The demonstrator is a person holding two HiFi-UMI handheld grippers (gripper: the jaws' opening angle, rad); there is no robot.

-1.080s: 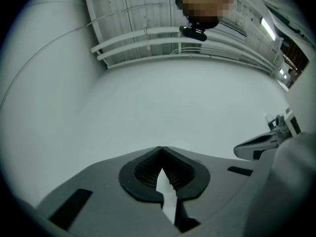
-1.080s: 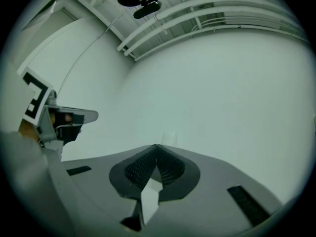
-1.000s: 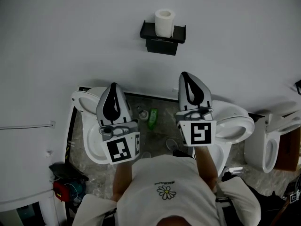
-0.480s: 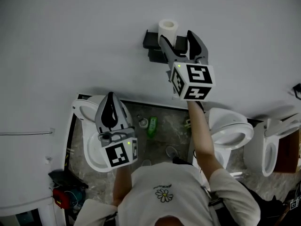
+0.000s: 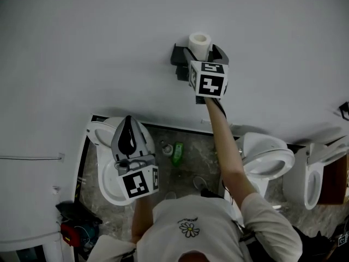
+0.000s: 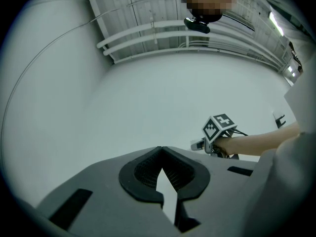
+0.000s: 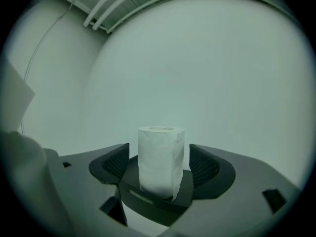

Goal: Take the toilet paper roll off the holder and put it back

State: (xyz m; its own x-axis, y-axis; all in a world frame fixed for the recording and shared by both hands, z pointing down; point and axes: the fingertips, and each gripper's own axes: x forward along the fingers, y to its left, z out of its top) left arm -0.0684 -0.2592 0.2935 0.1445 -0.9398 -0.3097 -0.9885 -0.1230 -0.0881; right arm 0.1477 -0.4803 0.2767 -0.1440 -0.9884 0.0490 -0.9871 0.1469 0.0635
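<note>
Right tool point(image 5: 203, 55) is spread open either side of the toilet paper roll point(image 7: 160, 154) on its holder point(image 7: 185, 187), left tool point(image 6: 162, 156) pinched closed on nothing, so next up: squeeze and lift, I'd guess.

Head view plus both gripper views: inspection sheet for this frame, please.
Surface: white wall; marbled floor.
Job's things: toilet paper roll upright on black holder.
Clutter: green bottle on the floor.
Grippers: right tongs open, straddling the roll, a gap on each side; left tongs shut, empty, held low.
Cables: nothing seen.
Surroundings: toilets along the floor below.
</note>
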